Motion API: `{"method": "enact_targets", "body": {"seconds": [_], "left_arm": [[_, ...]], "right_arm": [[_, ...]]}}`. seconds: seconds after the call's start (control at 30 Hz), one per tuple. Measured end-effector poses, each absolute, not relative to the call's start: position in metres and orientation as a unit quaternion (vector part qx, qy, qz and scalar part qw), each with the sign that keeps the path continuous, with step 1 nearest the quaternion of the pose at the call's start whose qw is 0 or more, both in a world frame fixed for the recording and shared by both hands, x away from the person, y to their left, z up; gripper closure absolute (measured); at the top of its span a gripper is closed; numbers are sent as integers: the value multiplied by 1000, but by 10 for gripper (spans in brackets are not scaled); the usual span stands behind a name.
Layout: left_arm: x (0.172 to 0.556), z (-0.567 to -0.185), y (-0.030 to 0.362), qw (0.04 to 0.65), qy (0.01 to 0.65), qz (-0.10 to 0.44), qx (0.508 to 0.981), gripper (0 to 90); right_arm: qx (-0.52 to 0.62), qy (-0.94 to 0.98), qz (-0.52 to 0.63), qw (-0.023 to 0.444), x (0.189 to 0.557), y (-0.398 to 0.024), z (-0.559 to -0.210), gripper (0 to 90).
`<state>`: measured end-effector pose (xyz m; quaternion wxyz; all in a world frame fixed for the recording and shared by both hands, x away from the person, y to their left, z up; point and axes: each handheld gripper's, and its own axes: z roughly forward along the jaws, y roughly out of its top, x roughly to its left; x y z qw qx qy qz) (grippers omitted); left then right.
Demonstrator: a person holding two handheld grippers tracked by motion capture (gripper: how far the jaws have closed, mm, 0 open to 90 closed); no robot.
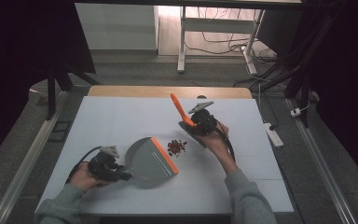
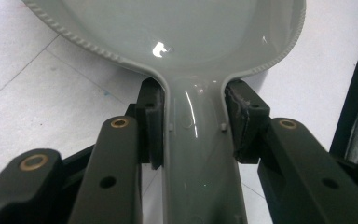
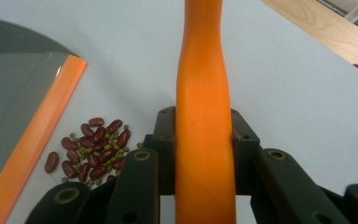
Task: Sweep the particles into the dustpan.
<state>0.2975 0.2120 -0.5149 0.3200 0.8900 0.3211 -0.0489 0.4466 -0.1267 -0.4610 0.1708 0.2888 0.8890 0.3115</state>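
Note:
A grey dustpan [image 1: 147, 158] with an orange lip [image 1: 164, 154] lies on the white table mat [image 1: 121, 116]. My left gripper [image 1: 123, 176] is shut on the dustpan handle [image 2: 200, 158], its jaws pressed on both sides. A small pile of red beans mixed with tiny green ones [image 1: 177, 147] lies just right of the lip, also seen as the bean pile [image 3: 93, 149] beside the orange lip [image 3: 37, 135]. My right gripper [image 1: 191, 125] is shut on the orange brush handle [image 3: 205, 116], which tilts up and back above the beans. The brush handle [image 1: 179, 107] points away from me.
The mat covers a wooden table whose far edge [image 1: 168, 91] shows. Metal rails [image 1: 317, 158] run along both sides. A power strip [image 1: 274, 134] lies on the floor to the right. Desk legs and cables [image 1: 214, 42] stand beyond the table.

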Motion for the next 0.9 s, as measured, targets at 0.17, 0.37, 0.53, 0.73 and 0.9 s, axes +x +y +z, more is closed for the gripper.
{"method": "enact_targets", "body": {"seconds": [0.17,0.37,0.53,0.73,0.9], "left_arm": [[301,-514,209,317,317,-54,892,619],[302,-515,208,319,317,-57,891,618],[302,-515,208,318,318,-57,892,619],[302,-515,207,318,317,-58,892,619],[302,-515,206,318,317,-57,892,619]], "right_arm": [[284,894,302,172,448,-119,-466,703],[285,897,288,175,452,-114,-473,703],[285,898,286,175,452,-110,-475,703],[280,902,280,170,451,-104,-478,704],[270,907,274,170,448,-97,-481,704]]}}
